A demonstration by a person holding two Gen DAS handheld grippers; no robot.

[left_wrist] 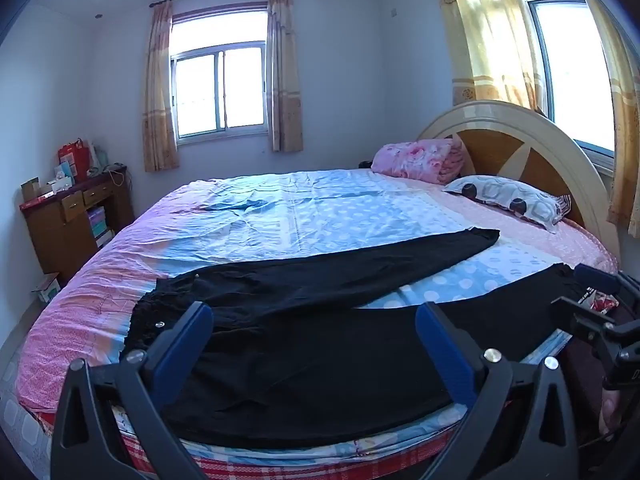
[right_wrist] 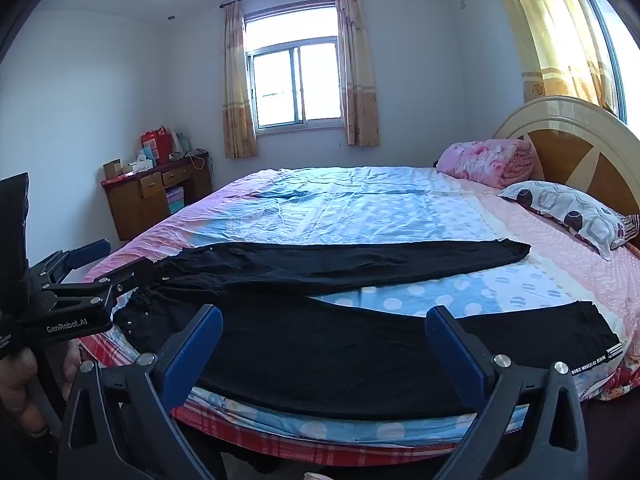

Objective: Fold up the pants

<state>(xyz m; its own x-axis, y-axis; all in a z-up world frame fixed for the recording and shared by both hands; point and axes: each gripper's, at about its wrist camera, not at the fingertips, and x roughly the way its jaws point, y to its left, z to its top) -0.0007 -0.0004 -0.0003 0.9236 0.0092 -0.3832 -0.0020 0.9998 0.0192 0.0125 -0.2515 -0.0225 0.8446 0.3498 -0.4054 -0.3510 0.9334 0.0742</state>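
Note:
Black pants (left_wrist: 320, 276) lie flat near the front edge of the bed (left_wrist: 280, 208), waistband to the left and the two legs spread rightward in a V. My left gripper (left_wrist: 312, 320) hovers open over the waist end, nothing between its blue pads. My right gripper (right_wrist: 324, 316) hovers open above the near leg of the pants (right_wrist: 340, 264), also with nothing in it. The near leg's cuff (right_wrist: 592, 332) shows a white printed strip. Each wrist view catches the other tool at its edge: the right gripper (left_wrist: 580, 288) by the cuff, the left gripper (right_wrist: 120, 260) by the waistband.
A patterned pillow (right_wrist: 572, 212) and a folded pink blanket (right_wrist: 488, 164) lie by the round headboard (right_wrist: 576, 128) on the right. A wooden desk (right_wrist: 156, 196) with boxes stands against the left wall. The bed sheet (right_wrist: 360, 208) beyond the pants is wrinkled.

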